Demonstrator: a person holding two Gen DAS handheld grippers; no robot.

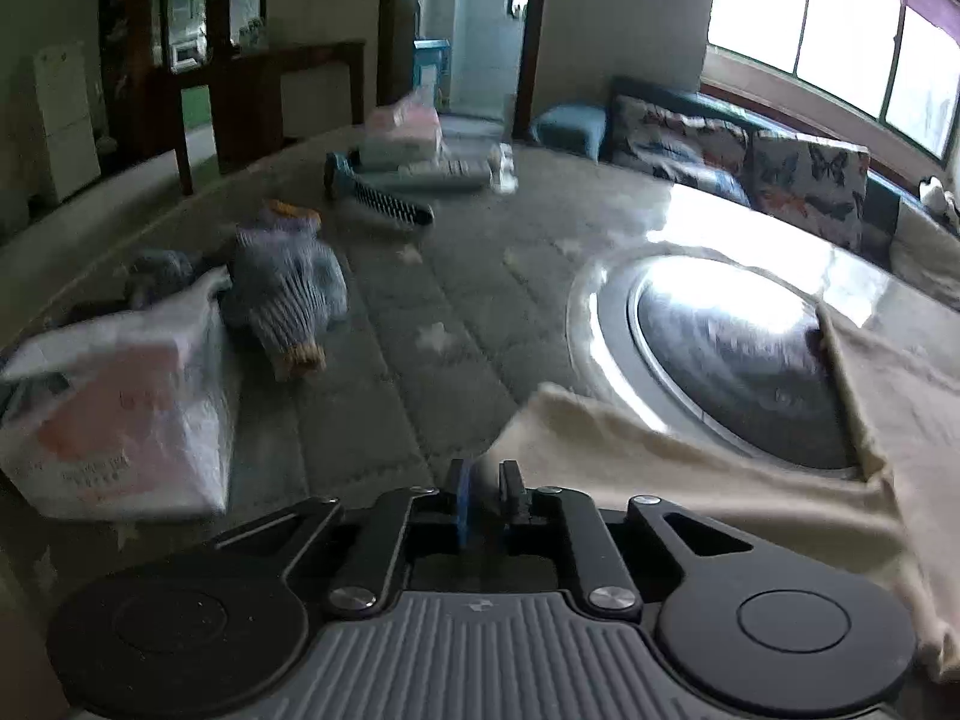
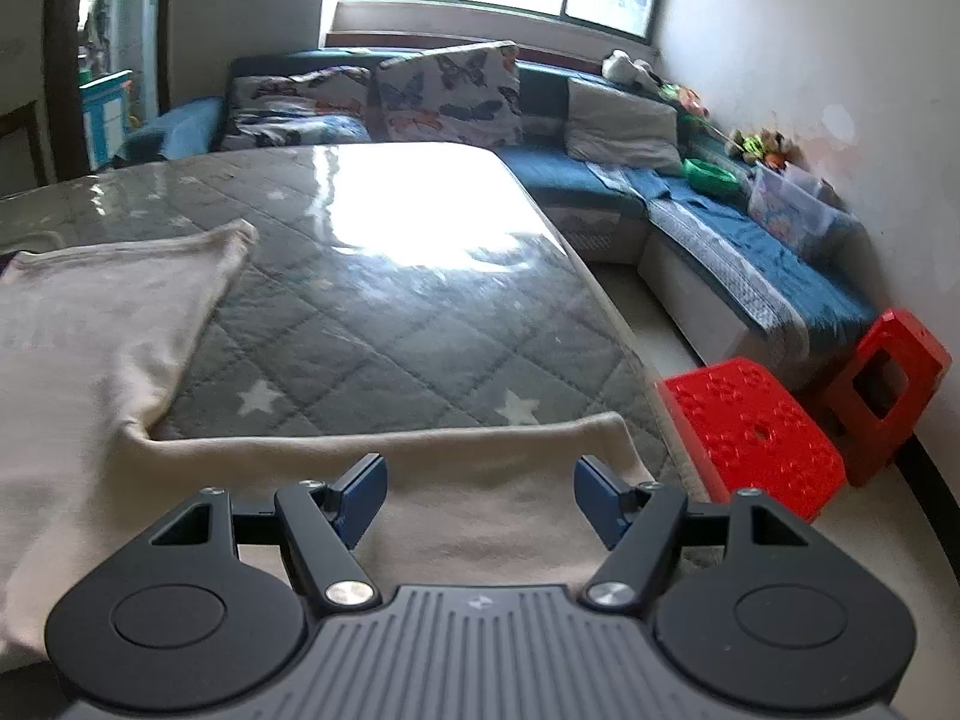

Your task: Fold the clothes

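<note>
A cream garment lies spread on the grey quilted table. My left gripper is shut on the garment's near left edge, with cloth pinched between the fingers. In the right wrist view the same cream garment lies flat, with one sleeve stretched across just in front of my right gripper. The right gripper is open and empty, its blue pads over the sleeve.
A round metal hotplate is set in the table, partly under the garment. A white plastic bag, knitted gloves, a comb and boxes lie at left. Red stools and a blue sofa stand right of the table.
</note>
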